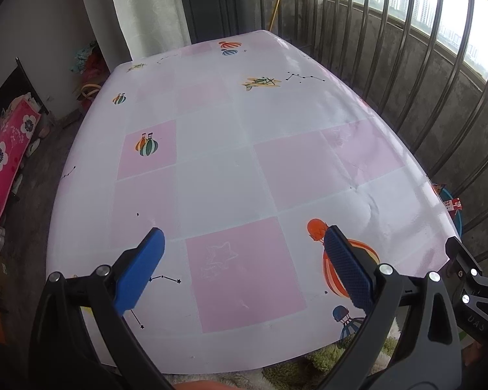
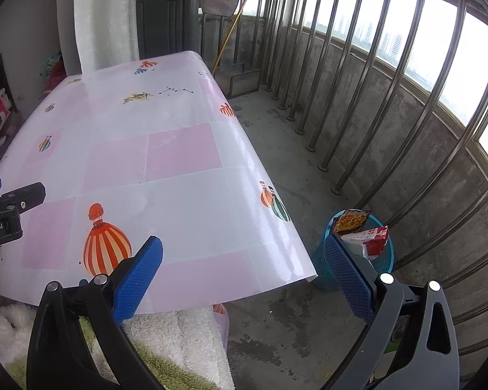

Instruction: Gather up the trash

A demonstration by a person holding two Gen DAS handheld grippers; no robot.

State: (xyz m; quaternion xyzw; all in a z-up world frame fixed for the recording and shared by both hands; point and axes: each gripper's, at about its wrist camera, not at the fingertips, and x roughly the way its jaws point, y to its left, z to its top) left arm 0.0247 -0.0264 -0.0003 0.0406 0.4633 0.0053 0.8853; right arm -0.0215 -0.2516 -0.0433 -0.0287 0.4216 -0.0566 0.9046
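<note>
Now looks abt done: left gripper (image 1: 244, 256) and right gripper (image 2: 244, 260) both wide open, empty. Wrappers (image 2: 362, 227) sit in bin (image 2: 382, 261) beside table (image 2: 166, 195). Next: check tabletop, none seen.

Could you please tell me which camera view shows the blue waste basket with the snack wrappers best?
The right wrist view: the blue waste basket stands on the floor beside the table, wrappers sticking out. The left wrist view shows only a sliver of it past the table edge.
</note>
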